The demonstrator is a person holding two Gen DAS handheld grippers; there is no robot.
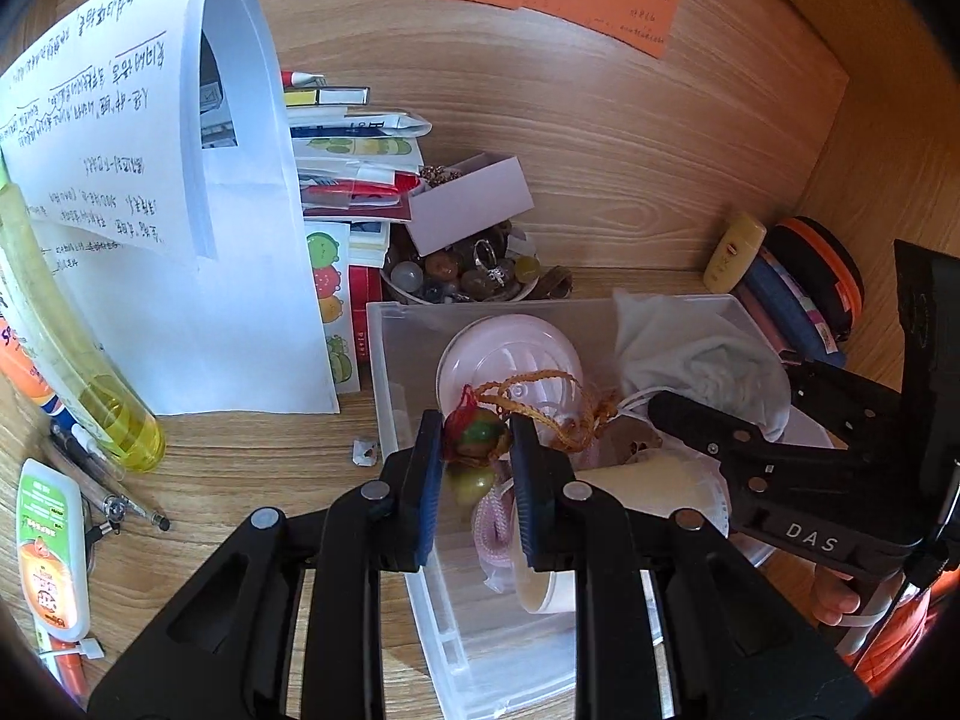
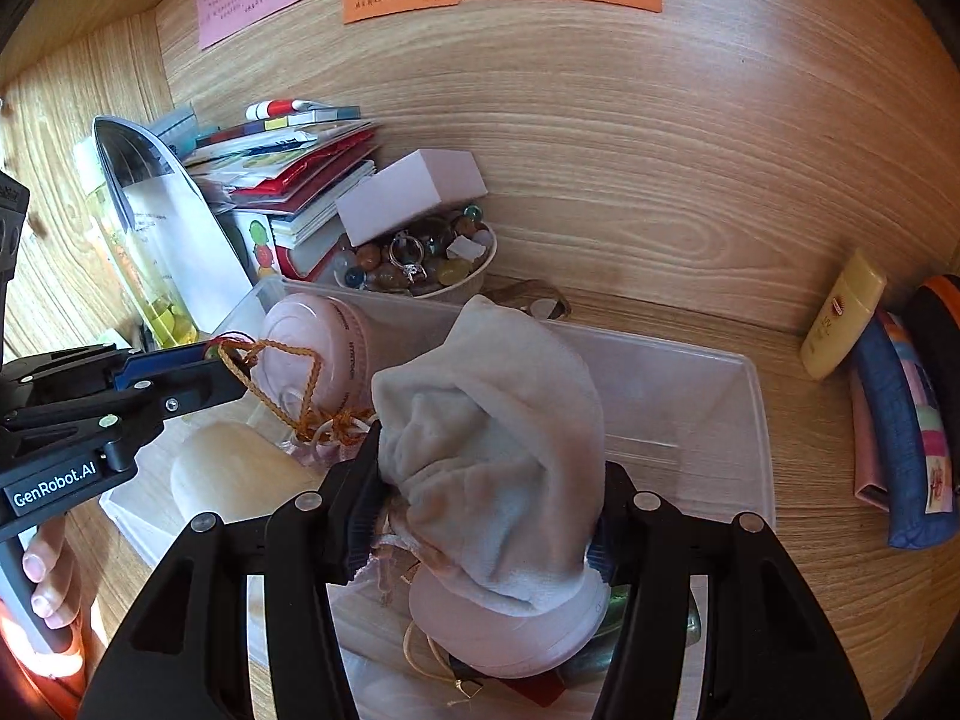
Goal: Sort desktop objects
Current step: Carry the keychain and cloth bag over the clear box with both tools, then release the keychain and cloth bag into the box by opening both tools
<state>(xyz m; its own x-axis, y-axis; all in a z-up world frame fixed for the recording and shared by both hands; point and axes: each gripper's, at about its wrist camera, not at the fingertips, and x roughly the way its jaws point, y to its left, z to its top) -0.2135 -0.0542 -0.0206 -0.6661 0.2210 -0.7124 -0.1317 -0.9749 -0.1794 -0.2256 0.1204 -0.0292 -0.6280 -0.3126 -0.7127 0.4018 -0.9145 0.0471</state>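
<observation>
Left gripper (image 1: 474, 450) over the near-left corner of a clear plastic bin (image 1: 384, 384). Fingers narrowed onto a bead charm (image 1: 477, 433), green and red stones netted in red thread; the pads pinch it from both sides. A second olive bead hangs just below the pinch. The charm's braided orange cord (image 1: 540, 390) loops forward past the fingertips, over a pink round lid (image 1: 510, 354) lying in the bin ahead.

Right gripper (image 2: 486, 516) lower in the same bin. Fingers spread fairly wide around a grey-white velvet pouch (image 2: 498, 432); the left pad presses the cloth, the right pad is mostly covered by it. The pouch bulges up and forward between the fingers. Beneath it sits a pale pink rounded piece (image 2: 510, 630); whether pouch and piece are joined cannot be told.

Ahead of both fingertips, beyond the bin's far wall: a bowl of coloured stones (image 2: 420, 264) with a ring on top, a small white box (image 2: 414, 192) tilted on its rim. Left of the bowl, a stack of papers and booklets (image 1: 354, 162). Left of the left fingers, on the desk: a curled handwritten sheet (image 1: 120, 138), a yellow bottle (image 1: 78, 360), pens (image 1: 108, 492). Right of the right fingers: a yellow tube (image 2: 843, 315) against the wooden wall.
</observation>
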